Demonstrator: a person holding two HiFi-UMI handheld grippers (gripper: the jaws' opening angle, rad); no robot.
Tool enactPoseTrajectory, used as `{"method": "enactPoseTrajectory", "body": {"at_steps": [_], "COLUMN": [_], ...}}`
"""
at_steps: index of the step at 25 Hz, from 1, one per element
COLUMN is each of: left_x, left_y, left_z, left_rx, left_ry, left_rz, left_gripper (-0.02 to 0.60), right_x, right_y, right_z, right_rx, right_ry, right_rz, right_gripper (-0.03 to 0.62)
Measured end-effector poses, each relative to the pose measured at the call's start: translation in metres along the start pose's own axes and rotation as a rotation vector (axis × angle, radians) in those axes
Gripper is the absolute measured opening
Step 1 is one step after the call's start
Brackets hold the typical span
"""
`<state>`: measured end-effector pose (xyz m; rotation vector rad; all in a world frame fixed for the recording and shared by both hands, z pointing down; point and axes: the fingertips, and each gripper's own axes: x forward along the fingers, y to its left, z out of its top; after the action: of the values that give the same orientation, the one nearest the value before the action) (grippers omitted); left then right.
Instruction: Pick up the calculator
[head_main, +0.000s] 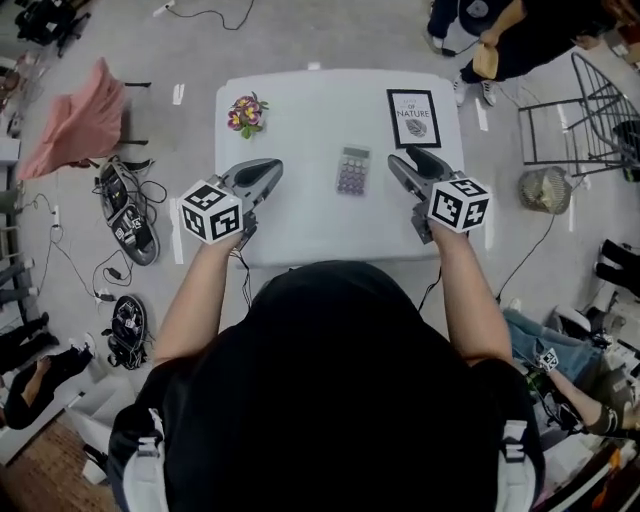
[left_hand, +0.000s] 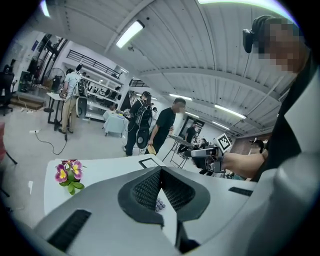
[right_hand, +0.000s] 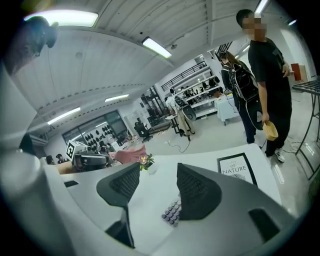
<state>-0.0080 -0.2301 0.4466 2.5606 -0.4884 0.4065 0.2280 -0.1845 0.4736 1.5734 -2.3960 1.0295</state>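
Currently at the approach stage, judging by the layout; no contact yet. Calculator (head_main: 352, 170) flat on the table (head_main: 300, 225), about mid-width, between the two tools and apart from both. Right gripper (right_hand: 158, 172) released, jaws spread, with nothing between them but bare tabletop and a corner of purple keys low in its own view. Left gripper (left_hand: 161, 171) clenched tip to tip on nothing, held over the left part of the table. Flowers (head_main: 246, 113) at far left and framed print (head_main: 413, 117) at far right, both clear of the target.

To do this well, lead with the right: spread and pointed roughly toward the keys. Swing left and slightly far until squarely astride the body, not just a corner. Come in low, almost skimming the tabletop, given so thin and flat a target with only edges to take. Take the two long sides rather than the ends, probably the narrower span. Close gently and evenly, since the hard plastic seems likely to skid or pivot under a one-sided touch. Keep off the keys. Lift straight up only after a firm two-sided hold. Hold the left back, or open it and set it as a stop against the left edge in case of sliding. Mind the print during the swing.
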Motion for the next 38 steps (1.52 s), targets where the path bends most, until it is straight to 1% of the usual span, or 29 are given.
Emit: {"method": "enactPoseTrajectory", "body": {"at_steps": [6, 11, 14, 20, 23, 28, 33, 38], "left_x": [0.015, 0.032, 0.039, 0.054, 0.060, 0.069, 0.082, 0.096], "left_y": [0.014, 0.027, 0.027, 0.026, 0.028, 0.035, 0.026, 0.025], "left_z": [-0.015, -0.037, -0.046, -0.071, -0.085, -0.108, -0.133, -0.154], "left_rx": [-0.041, -0.066, -0.088, -0.116, -0.132, -0.163, -0.186, -0.207], "left_ry": [0.017, 0.055, 0.067, 0.105, 0.124, 0.152, 0.197, 0.222], "left_rz": [0.067, 0.105, 0.122, 0.141, 0.162, 0.186, 0.187, 0.180], "left_gripper": [0.018, 0.018, 0.018, 0.018, 0.018, 0.018, 0.018, 0.018], "right_x": [0.026, 0.055, 0.064, 0.087, 0.095, 0.111, 0.121, 0.139], "right_y": [-0.027, -0.054, -0.064, -0.085, -0.099, -0.113, -0.117, -0.120], "right_z": [-0.008, -0.021, -0.030, -0.055, -0.072, -0.097, -0.107, -0.120], "right_rx": [0.012, 0.024, 0.026, 0.021, 0.031, 0.028, 0.036, 0.044], "right_ry": [0.071, 0.128, 0.168, 0.251, 0.281, 0.352, 0.392, 0.419], "right_rz": [0.048, 0.081, 0.098, 0.124, 0.124, 0.151, 0.179, 0.199], "right_gripper": [0.242, 0.239, 0.236, 0.233, 0.212, 0.212, 0.213, 0.215]}}
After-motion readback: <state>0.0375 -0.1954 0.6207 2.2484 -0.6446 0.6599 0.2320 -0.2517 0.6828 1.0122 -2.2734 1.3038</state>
